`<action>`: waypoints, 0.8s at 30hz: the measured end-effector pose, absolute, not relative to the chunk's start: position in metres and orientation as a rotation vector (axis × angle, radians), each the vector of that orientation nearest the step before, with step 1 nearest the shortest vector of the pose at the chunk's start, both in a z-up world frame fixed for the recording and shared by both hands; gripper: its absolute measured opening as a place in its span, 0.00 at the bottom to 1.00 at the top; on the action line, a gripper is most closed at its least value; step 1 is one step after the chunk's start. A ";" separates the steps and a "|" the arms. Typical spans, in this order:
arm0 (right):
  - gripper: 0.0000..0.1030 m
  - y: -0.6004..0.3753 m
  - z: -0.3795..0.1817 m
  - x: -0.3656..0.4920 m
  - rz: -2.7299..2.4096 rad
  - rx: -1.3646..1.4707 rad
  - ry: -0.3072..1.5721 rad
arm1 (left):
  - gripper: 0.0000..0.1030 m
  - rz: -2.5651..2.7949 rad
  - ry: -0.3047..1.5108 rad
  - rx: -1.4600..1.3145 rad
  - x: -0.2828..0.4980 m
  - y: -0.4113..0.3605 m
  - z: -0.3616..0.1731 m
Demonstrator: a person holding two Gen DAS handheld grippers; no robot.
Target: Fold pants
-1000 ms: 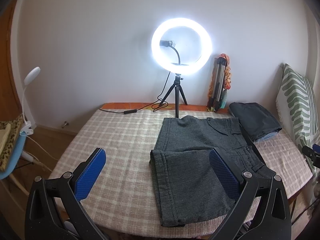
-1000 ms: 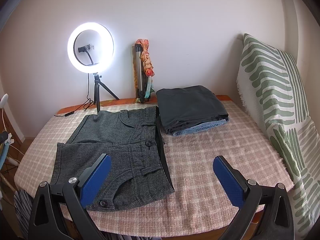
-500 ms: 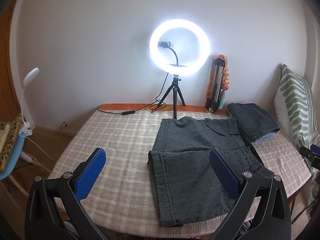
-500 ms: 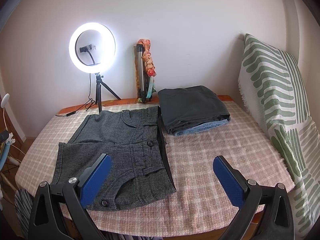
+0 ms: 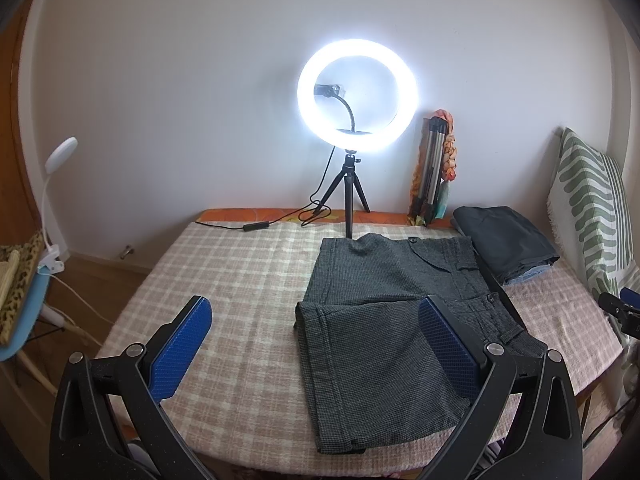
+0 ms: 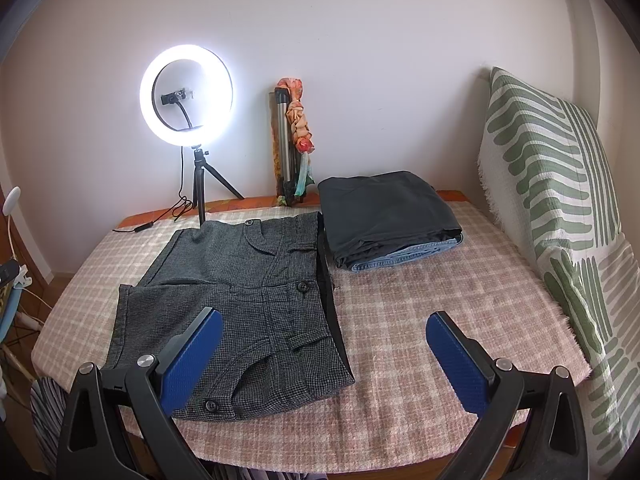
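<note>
On the checked cloth of the counter [image 6: 420,300], the grey pants [image 6: 248,292] lie flat, partly folded, with a leg panel doubled over toward the waistband; their near edge reaches close to the counter's front edge. Both tongs are held back above that edge: the left tongs [image 5: 316,344] stand spread wide and empty, and the right tongs [image 6: 324,350] are likewise wide apart, holding nothing.

Several things could spoil the next fold. The waistband side sits just beside a stack of folded clothes [image 6: 388,220], dark cloth over denim, so a careless sweep to the right may drag or topple that stack. The woven fabric looks thick and doubled in places; a pinch that takes only the top layer would peel the earlier fold open rather than carry the whole bundle. The cloth beneath is loose too, and a low grab could catch it with the pants and wrinkle the surface. Behind, the ring light [image 5: 358,96] on its small tripod stands touching or nearly touching the far hem, so lifting the far edge high risks knocking it.
</note>
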State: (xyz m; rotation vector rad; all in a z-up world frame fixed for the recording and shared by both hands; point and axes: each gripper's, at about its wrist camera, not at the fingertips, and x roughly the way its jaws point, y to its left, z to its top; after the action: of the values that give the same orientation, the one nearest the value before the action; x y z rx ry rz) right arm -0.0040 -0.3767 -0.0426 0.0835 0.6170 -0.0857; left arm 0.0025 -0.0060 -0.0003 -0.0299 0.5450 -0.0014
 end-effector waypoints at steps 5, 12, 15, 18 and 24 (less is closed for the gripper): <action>1.00 -0.376 -0.043 -0.004 -0.086 0.083 0.617 | 1.00 -0.003 0.542 -0.029 0.001 -0.006 0.000; 1.00 -0.376 -0.042 -0.004 -0.084 0.084 0.616 | 1.00 -0.004 0.541 -0.029 0.000 -0.006 0.000; 1.00 -0.375 -0.041 -0.004 -0.082 0.082 0.616 | 1.00 -0.008 0.543 -0.033 0.000 -0.006 0.000; 1.00 -0.375 -0.041 -0.004 -0.082 0.083 0.616 | 1.00 -0.012 0.543 -0.033 0.000 -0.007 0.001; 1.00 -0.375 -0.042 -0.004 -0.081 0.082 0.616 | 1.00 -0.011 0.543 -0.031 0.000 -0.008 0.001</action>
State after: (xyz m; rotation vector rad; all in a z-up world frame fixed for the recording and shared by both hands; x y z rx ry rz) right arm -0.0043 -0.3752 -0.0416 0.0825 0.6162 -0.0815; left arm 0.0002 -0.0079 0.0009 -0.0309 0.5432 -0.0106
